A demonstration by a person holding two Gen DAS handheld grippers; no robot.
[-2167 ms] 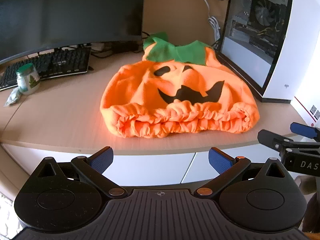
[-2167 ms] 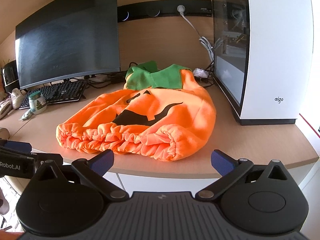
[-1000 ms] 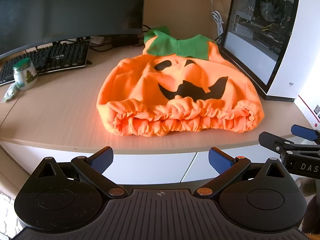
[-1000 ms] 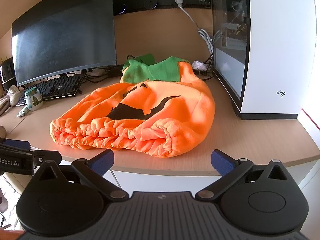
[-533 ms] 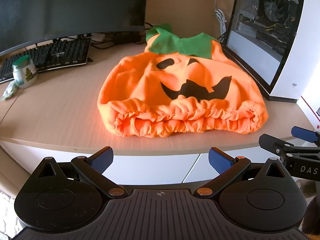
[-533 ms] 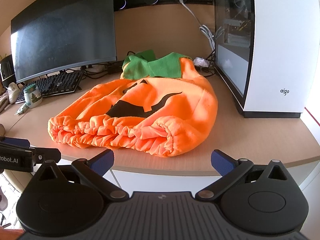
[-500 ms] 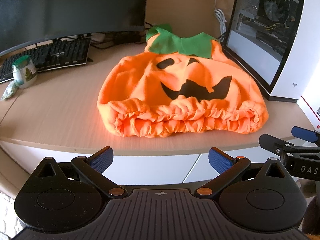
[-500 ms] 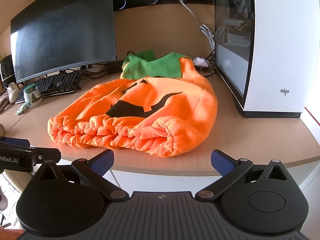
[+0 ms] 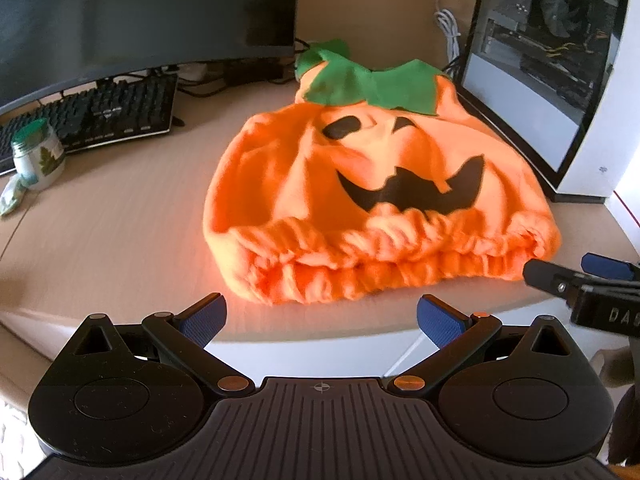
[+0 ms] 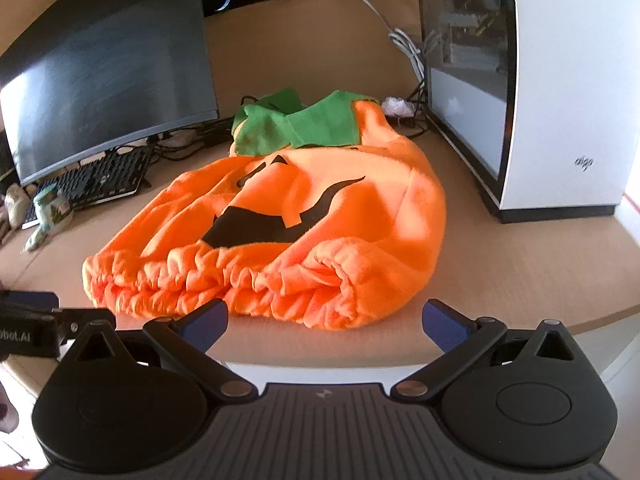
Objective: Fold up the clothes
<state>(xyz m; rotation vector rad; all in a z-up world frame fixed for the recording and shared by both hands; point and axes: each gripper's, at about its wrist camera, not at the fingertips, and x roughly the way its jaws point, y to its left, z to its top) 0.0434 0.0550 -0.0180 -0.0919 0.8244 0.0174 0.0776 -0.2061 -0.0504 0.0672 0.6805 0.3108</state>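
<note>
— Pumpkin costume (image 9: 372,200): lying face-up in the middle of the desk (image 9: 104,216), gathered hem toward the near edge, green leaf collar (image 9: 360,84) toward the back wall. Not yet folded.

— Handling?

— Probably light, soft, floppy fleece; puffy enough to spring back. Elastic ruffled hem (image 10: 248,280) bunched thick, likely the firmest place to pinch. Best taken at the two hem corners, left and right.

— Grippers?

— Left gripper (image 9: 320,316) spread wide, holding nothing, short of the hem's left end. Right gripper (image 10: 326,320) likewise spread and unloaded, blue pads (image 10: 208,324) just before the rolled right corner of the hem.

— Surface and surroundings, left to right?

— Pale wood-grain desk, smooth, so likely to let the fleece slide. Green-lidded jar (image 9: 38,152) at far left, then black keyboard (image 9: 104,116) under a curved monitor (image 9: 132,16). Costume between. White glass-sided PC case (image 9: 560,72) close on the right, white cable (image 10: 404,48) behind. Little room rightward; fold better made toward the back or left.
</note>
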